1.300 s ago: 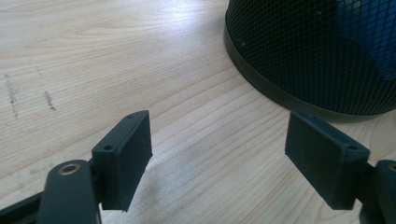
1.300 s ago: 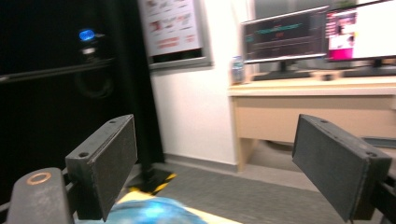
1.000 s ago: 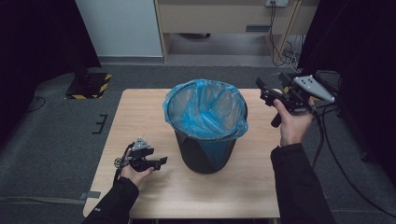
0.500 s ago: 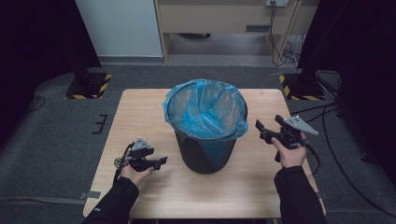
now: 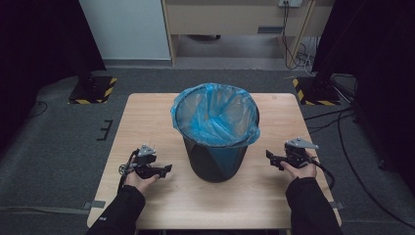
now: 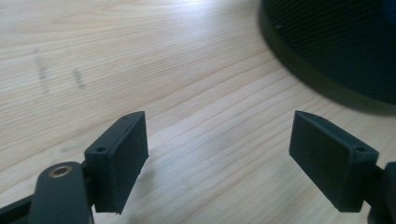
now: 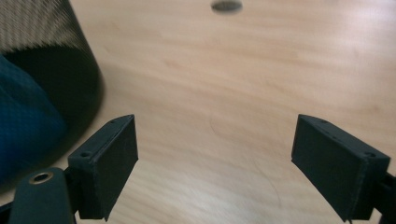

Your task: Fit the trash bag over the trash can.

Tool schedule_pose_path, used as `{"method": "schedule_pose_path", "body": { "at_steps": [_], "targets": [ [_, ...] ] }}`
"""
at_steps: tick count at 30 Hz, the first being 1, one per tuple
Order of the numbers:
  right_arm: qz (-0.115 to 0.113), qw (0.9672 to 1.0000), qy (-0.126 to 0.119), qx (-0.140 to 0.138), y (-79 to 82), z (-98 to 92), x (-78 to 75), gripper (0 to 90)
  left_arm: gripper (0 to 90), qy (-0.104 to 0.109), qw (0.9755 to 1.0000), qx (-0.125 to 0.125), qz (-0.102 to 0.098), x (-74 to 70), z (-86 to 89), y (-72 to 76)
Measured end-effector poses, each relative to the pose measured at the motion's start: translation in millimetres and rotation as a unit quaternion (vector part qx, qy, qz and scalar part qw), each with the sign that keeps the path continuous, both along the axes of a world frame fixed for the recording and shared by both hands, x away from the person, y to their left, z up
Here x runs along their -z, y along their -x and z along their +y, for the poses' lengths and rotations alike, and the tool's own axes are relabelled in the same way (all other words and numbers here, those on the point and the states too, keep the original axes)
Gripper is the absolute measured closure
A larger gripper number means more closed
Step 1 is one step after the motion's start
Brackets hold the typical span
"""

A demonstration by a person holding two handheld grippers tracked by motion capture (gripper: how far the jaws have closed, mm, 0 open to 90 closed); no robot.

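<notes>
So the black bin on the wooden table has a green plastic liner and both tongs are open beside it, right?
Not quite: the black bin's plastic liner is blue, as the high view shows. The rest holds: it stands on the wooden table, with the left tongs and right tongs open beside it.

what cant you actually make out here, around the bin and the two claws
- Bin bottom, high view: the blue bag hides what lies inside.
- Bin, left claw view: cut off by the top and right edges.
- Bin, right claw view: cut off at the left edge.
- Small dark spot, right claw view: blurred, unidentifiable.
</notes>
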State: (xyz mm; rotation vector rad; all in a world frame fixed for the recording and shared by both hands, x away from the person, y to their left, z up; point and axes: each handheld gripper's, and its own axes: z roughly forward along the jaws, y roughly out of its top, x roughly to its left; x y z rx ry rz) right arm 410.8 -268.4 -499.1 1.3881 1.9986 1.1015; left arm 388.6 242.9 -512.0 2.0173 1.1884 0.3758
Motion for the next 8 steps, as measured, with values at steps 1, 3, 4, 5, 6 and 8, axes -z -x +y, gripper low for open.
{"method": "schedule_pose_path", "body": {
  "at_steps": [1, 3, 4, 5, 6, 8],
  "targets": [
    [0.008, 0.9999, 0.013, 0.0, -1.4, -2.4, 3.6, 14.4, 18.6, 0.0, 1.0, -0.007, 0.003, 0.8, 1.3, -0.3],
    [0.018, 0.9997, 0.017, 0.0, -2.3, -4.5, 6.1, 14.1, 18.4, -0.009, 0.9999, -0.011, 0.006, 2.2, 4.7, -1.6],
    [0.02, 0.9995, 0.024, -0.002, -3.1, -5.8, 7.3, 13.6, 18.3, -0.014, 0.9997, -0.016, 0.009, 3.1, 6.5, -2.3],
    [0.022, 0.9992, 0.032, -0.004, -4.3, -7.4, 8.7, 13.4, 18.1, -0.016, 0.9996, -0.021, 0.013, 4.3, 7.7, -3.0],
    [0.028, 0.9991, 0.031, -0.003, -4.9, -8.4, 9.8, 13.4, 17.9, -0.015, 0.9994, -0.026, 0.016, 5.6, 8.5, -3.9],
    [0.035, 0.9989, 0.031, 0.001, -6.5, -11.1, 12.0, 13.1, 17.5, -0.022, 0.9992, -0.027, 0.018, 6.9, 10.6, -5.8]
  ]
}}
